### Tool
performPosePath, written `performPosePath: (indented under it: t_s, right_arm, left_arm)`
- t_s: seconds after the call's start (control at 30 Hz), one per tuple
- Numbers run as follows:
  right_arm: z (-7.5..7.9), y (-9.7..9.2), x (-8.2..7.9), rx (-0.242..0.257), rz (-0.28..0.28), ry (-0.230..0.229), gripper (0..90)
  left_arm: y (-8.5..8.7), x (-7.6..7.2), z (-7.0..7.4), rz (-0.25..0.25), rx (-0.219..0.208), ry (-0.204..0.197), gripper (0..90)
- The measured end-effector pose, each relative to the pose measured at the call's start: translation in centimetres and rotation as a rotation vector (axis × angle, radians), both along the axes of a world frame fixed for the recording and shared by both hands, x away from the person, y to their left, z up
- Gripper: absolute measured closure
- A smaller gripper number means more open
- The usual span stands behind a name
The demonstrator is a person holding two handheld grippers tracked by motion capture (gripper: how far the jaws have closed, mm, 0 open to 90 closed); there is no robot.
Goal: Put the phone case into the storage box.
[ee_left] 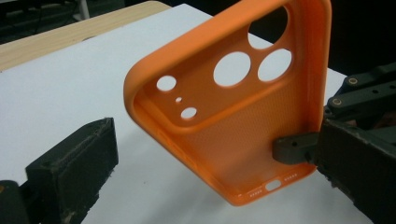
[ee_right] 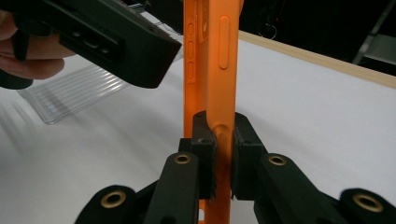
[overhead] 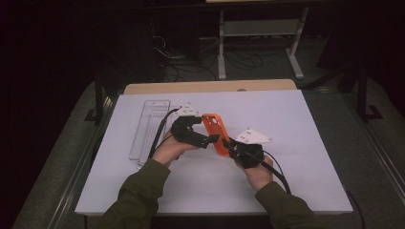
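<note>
Orange phone case (overhead: 216,133) pinched in the right tool (overhead: 230,144); left tool (overhead: 210,139) gapes beside it, clear tray (overhead: 149,128) behind.

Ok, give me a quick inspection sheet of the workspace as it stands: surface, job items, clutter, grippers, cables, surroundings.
Surface: white table top, with a wooden edge strip at the far side.
Job's things: orange phone case, held up off the table, its open inside facing the left gripper's camera.
Clutter: clear plastic tray lying flat at the left of the table.
Grippers: right gripper shut on the phone case's side wall; left gripper open, its fingers apart beside the case.
Cables: a black cable from the left gripper runs across the tray; another trails from the right one.
Surroundings: dark room, a white table frame and loose wires on the floor beyond.
</note>
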State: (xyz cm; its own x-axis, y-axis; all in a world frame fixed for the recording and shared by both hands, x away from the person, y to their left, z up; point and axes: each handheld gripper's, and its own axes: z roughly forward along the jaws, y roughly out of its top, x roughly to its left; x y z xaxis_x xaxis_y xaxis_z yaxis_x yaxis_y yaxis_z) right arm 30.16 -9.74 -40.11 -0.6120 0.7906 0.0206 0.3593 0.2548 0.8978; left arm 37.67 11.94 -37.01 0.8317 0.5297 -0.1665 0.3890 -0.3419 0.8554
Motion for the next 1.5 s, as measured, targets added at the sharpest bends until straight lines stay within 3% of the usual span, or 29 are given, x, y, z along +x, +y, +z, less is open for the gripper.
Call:
performPosePath:
  t_s: [0.73, 1.0, 1.23, 1.5]
  right_arm:
    - [-0.3, 0.8, -0.3, 0.005, 0.017, 0.023, 80.3]
    - [-0.6, 1.0, -0.2, -0.024, 0.033, 0.012, 80.0]
    - [-0.8, 1.4, -0.3, -0.033, 0.036, 0.028, 79.8]
    - [-1.0, 1.6, -0.3, -0.047, 0.039, 0.036, 79.6]
  left_arm:
    - [-1.0, -0.3, -0.5, 0.006, -0.026, 0.007, 0.0]
    - [-1.1, -0.4, -0.5, 0.013, -0.037, 0.009, 0.0]
    - [-1.3, -0.3, -0.7, 0.032, -0.075, 0.038, 0.0]
    - [-1.2, -0.2, -0.7, 0.028, -0.079, 0.053, 0.0]
